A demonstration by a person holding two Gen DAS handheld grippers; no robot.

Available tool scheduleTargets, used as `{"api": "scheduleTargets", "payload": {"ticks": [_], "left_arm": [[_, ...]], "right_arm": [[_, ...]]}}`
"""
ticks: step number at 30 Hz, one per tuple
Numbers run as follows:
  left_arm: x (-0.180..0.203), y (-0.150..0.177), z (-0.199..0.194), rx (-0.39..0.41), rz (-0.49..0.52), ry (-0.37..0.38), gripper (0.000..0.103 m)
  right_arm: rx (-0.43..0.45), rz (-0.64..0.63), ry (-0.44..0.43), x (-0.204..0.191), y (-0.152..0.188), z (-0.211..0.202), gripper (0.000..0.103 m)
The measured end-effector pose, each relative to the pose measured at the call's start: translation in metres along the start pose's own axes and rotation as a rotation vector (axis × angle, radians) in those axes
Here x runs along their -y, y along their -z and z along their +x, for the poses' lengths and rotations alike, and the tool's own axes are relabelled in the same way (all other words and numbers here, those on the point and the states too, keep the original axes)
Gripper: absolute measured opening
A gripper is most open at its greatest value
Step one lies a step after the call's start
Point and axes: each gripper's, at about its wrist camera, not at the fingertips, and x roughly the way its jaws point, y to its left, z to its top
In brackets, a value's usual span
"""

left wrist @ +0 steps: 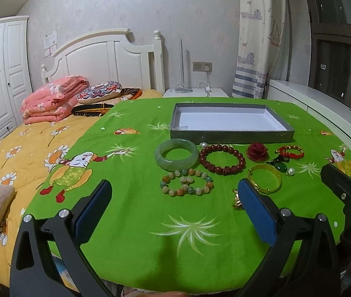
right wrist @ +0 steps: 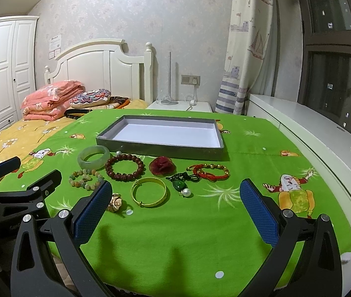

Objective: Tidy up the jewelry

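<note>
A shallow grey box [left wrist: 232,136] [right wrist: 160,148] with a white inside stands empty on the green cloth [left wrist: 138,210] [right wrist: 175,235]. In front of it lie a jade bangle [left wrist: 176,156] [right wrist: 93,159], a dark red bead bracelet [left wrist: 222,162] [right wrist: 124,167], a pastel bead bracelet [left wrist: 187,182] [right wrist: 85,179], a gold bangle [left wrist: 264,180] [right wrist: 149,195], a red fabric rose [left wrist: 257,150] [right wrist: 161,165], a green pendant [left wrist: 279,164] [right wrist: 179,183], a red and gold cord bracelet [left wrist: 289,151] [right wrist: 211,172] and a gold ring [right wrist: 114,203]. My left gripper [left wrist: 175,210] and right gripper [right wrist: 175,210] are open and empty, short of the jewelry.
A bed with a yellow quilt [left wrist: 14,156] and a folded pink blanket [left wrist: 54,99] lies to the left. A white nightstand [right wrist: 180,105] stands behind the table. A white ledge [right wrist: 311,128] runs along the right, under the window.
</note>
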Motion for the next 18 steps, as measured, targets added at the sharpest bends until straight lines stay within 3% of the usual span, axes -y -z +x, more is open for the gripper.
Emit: {"api": "scheduleTargets", "payload": {"ticks": [18], "left_arm": [[-0.006,0.007,0.012,-0.032,-0.013,0.027,0.099]], "right_arm": [[-0.060,0.027,-0.026,0.013,0.013,0.021,0.097]]}}
